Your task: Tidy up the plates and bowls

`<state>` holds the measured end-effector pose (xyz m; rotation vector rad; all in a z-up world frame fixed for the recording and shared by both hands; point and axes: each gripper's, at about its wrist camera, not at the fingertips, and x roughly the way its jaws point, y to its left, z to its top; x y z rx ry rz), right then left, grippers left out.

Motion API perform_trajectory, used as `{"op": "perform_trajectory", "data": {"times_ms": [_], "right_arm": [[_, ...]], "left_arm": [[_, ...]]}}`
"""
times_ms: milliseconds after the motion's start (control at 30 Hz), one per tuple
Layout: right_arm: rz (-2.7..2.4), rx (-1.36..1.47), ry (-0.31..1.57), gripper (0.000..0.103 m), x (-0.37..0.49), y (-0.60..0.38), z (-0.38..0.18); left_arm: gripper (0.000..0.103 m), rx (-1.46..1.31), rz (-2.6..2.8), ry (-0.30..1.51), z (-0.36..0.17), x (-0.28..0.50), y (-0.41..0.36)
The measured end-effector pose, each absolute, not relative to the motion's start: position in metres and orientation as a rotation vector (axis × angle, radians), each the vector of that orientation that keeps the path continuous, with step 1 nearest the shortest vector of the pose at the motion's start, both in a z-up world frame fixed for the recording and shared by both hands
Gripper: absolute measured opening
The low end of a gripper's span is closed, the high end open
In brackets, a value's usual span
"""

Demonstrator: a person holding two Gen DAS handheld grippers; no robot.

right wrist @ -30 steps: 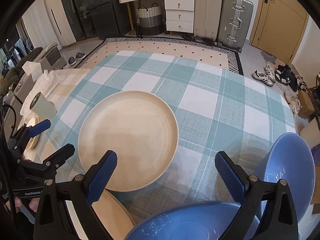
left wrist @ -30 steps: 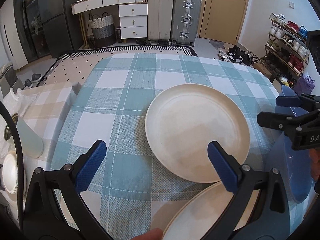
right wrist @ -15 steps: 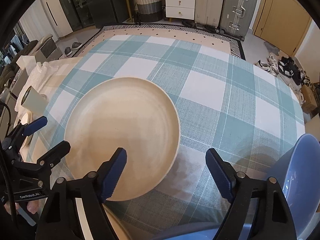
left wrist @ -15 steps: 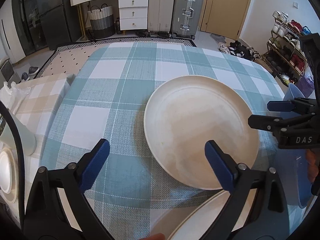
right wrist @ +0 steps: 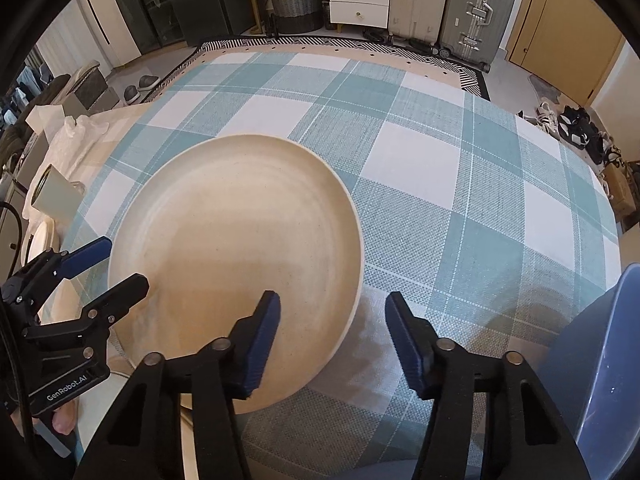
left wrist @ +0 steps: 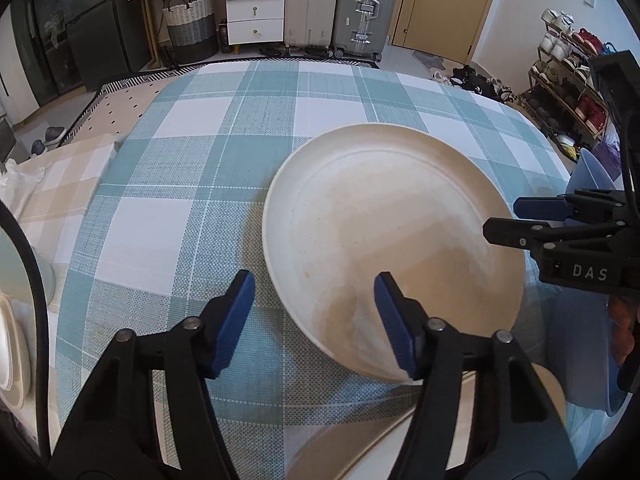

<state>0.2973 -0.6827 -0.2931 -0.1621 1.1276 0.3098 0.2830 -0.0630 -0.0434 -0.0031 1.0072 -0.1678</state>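
Left wrist: my left tool [left wrist: 314, 312] is closing astride the cream plate [left wrist: 394, 240] rim at 7 o'clock, not gripping yet. Right tool [right wrist: 332, 330] is closing at 5 o'clock, equally unclamped. Plate flat on worktop [left wrist: 208, 152]; stacking not started, blue bowl [right wrist: 600, 360] waiting.

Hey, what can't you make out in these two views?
- Second plate: left view, mostly behind the left gripper and bottom edge.
- Blue bowl: right view, cut off by the right edge.
- Whether either closing gripper touches the big plate: not shown.
- Right gripper: same doubt.
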Motion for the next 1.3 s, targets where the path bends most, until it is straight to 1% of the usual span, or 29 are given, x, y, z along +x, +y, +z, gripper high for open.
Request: {"op": "perform_trajectory", "data": {"times_ms": [100,200,233,267,367,533,767,1300], "right_arm": [[0.308,-0.164,1.128,0.049,0.298,-0.682,-0.295],[0.302,-0.166,1.126,0.043,0.298,-0.682,-0.297],[0.299,-0.168,1.128,0.038,0.298,-0.682,-0.298],[0.3,-0.171,1.131,0.036,0.298,-0.681,-0.299],[0.299,-0.182,1.125,0.032,0.298,-0.679,-0.299],[0.288,-0.195,1.113,0.028,0.297,-0.679,-0.3],[0.275,-0.203,1.09,0.026,0.296,-0.679,-0.298],[0.276,-0.204,1.022,0.026,0.286,-0.679,-0.285]], "left_arm": [[0.048,0.003,-0.171,1.013,-0.046,0.283,-0.066],[0.043,0.013,-0.158,1.012,-0.047,0.284,-0.067],[0.042,0.016,-0.155,1.013,-0.047,0.284,-0.067],[0.039,0.02,-0.152,1.012,-0.047,0.284,-0.067],[0.034,0.039,-0.142,1.011,-0.047,0.285,-0.067],[0.027,0.062,-0.127,1.004,-0.048,0.284,-0.067],[0.025,0.067,-0.125,0.99,-0.046,0.283,-0.066],[0.025,0.089,-0.113,0.91,-0.024,0.269,-0.066]]}}
